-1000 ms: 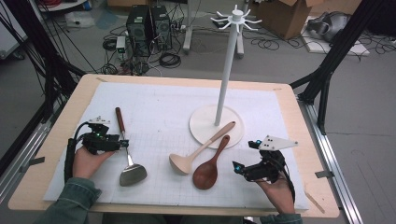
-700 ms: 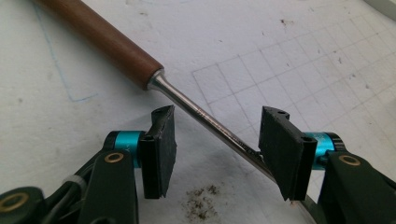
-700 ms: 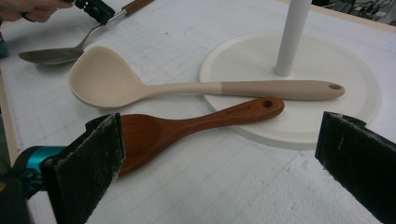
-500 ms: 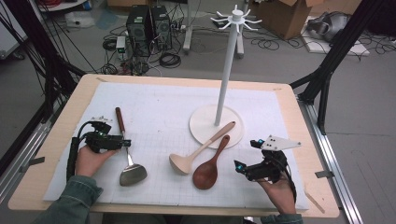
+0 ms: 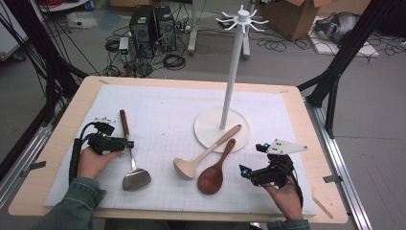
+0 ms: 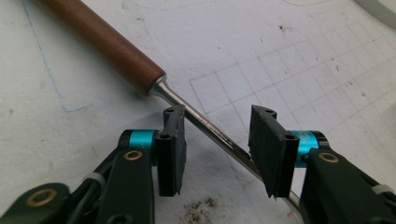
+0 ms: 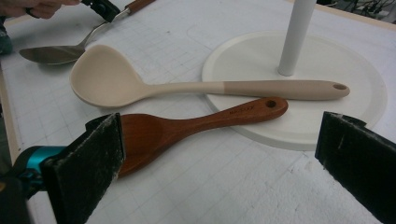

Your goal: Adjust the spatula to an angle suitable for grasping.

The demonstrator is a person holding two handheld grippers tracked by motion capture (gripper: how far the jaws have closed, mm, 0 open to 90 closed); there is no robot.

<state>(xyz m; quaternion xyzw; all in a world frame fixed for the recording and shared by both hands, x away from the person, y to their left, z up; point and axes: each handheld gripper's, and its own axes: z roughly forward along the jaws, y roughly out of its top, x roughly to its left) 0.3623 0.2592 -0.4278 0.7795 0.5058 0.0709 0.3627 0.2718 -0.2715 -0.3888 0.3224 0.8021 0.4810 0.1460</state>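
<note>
The left gripper [image 5: 128,143] lies low over the white mat [image 5: 172,110] at about eight o'clock on the table [image 5: 297,103], held in the person's left hand [image 5: 93,162]. Its jaws have just been closing and now stand partly open, one on each side of the thin steel shaft of the metal spatula [image 5: 132,163]. In the left gripper view [image 6: 215,140] the left jaw sits right against the shaft just below the brown wooden handle, while the right jaw stands a little off it with a gap showing, so the pads do not yet clamp the shaft. The metal spatula lies flat on the mat, its wooden handle pointing toward twelve o'clock and its steel blade toward six, just beside the left hand. The right gripper [image 5: 251,173] rests at about four o'clock, held in the right hand [image 5: 285,194], its jaws spread wide with nothing between them [image 7: 219,154]. Straight ahead of it lies the dark wooden spoon [image 7: 187,128], its bowl close to the left jaw and its handle tip resting on the round base of the white utensil stand [image 7: 299,100]. The pale ladle [image 7: 140,86] lies just beside the dark wooden spoon, its handle also across that base. The stand's post rises near the middle of the table.
</note>
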